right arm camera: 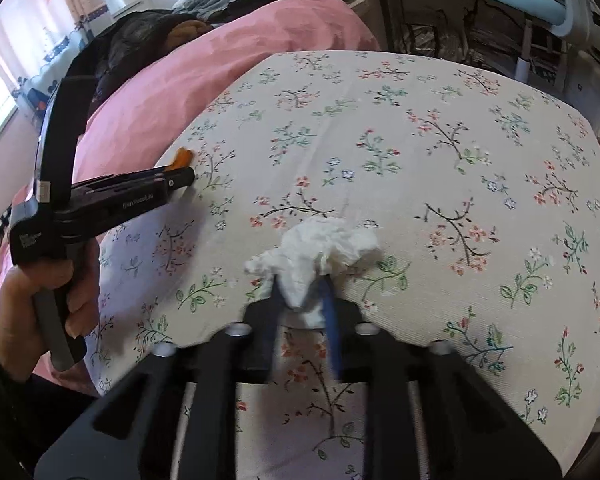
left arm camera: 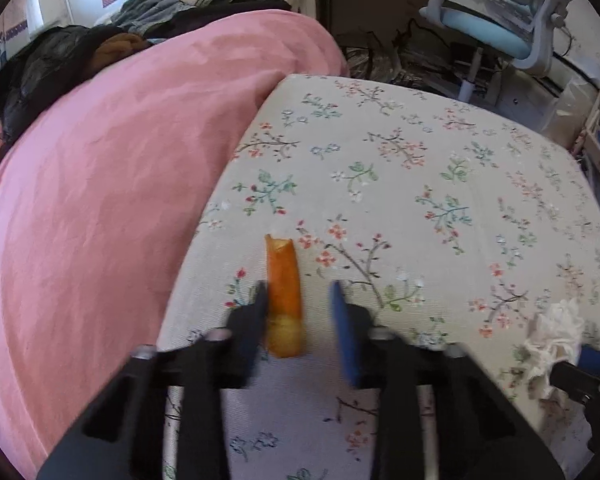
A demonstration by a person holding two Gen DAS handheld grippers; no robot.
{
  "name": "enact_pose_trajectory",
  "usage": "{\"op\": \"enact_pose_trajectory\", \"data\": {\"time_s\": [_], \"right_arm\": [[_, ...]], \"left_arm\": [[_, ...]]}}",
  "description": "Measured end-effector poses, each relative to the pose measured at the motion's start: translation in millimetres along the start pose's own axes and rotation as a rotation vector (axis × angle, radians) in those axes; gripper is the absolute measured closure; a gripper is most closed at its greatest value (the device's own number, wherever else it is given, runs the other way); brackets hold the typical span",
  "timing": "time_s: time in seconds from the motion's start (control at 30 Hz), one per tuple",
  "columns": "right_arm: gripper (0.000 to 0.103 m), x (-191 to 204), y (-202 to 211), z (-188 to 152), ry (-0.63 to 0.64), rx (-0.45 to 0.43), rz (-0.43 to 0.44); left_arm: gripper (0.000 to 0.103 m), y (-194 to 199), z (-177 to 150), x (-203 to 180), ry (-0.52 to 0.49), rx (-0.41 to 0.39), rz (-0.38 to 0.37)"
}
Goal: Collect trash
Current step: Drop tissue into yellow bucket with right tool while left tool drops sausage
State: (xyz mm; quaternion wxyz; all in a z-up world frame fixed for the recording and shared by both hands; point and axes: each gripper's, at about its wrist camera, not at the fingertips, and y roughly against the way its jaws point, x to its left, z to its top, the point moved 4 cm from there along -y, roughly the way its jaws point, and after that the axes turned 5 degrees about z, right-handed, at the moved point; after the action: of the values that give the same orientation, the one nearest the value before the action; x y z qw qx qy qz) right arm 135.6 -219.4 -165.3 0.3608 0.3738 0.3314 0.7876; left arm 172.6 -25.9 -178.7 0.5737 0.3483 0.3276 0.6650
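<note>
The left gripper [left arm camera: 300, 296] is held with its fingers spread wide, and an orange peel [left arm camera: 285, 296] is seen lying between them on the flowery cloth [left arm camera: 420, 168], close to the left finger. A crumpled white tissue [right arm camera: 316, 256] is pinched by the right gripper [right arm camera: 302, 284].

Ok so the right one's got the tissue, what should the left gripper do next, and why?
Probably close the left gripper on the orange peel. The peel lies on the floral sheet between the open fingers, against the left one with a gap to the blue pad. The right gripper is shut on the tissue.
</note>
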Motion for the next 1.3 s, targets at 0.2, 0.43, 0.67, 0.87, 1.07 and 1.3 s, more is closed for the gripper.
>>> {"op": "enact_pose_trajectory", "data": {"time_s": [0.2, 0.43, 0.67, 0.87, 1.07, 1.3], "right_arm": [[0.094, 15, 11, 1, 0.032, -0.032, 0.019], [0.094, 35, 34, -10, 0.048, -0.077, 0.032], [0.094, 71, 53, -49, 0.091, -0.096, 0.053], [0.094, 86, 68, -88, 0.097, -0.095, 0.061], [0.094, 108, 84, -133, 0.134, -0.081, 0.080], [0.094, 139, 80, -200, 0.184, 0.024, 0.087]], "left_arm": [[0.087, 21, -1, 2, 0.058, -0.029, -0.132], [0.088, 73, -10, 13, 0.127, -0.123, -0.287], [0.088, 107, -31, 23, 0.136, -0.160, -0.314], [0.088, 129, -63, 15, 0.113, -0.166, -0.276], [0.088, 142, -102, -3, 0.069, -0.145, -0.260], [0.088, 156, -131, -10, 0.046, -0.142, -0.275]]}}
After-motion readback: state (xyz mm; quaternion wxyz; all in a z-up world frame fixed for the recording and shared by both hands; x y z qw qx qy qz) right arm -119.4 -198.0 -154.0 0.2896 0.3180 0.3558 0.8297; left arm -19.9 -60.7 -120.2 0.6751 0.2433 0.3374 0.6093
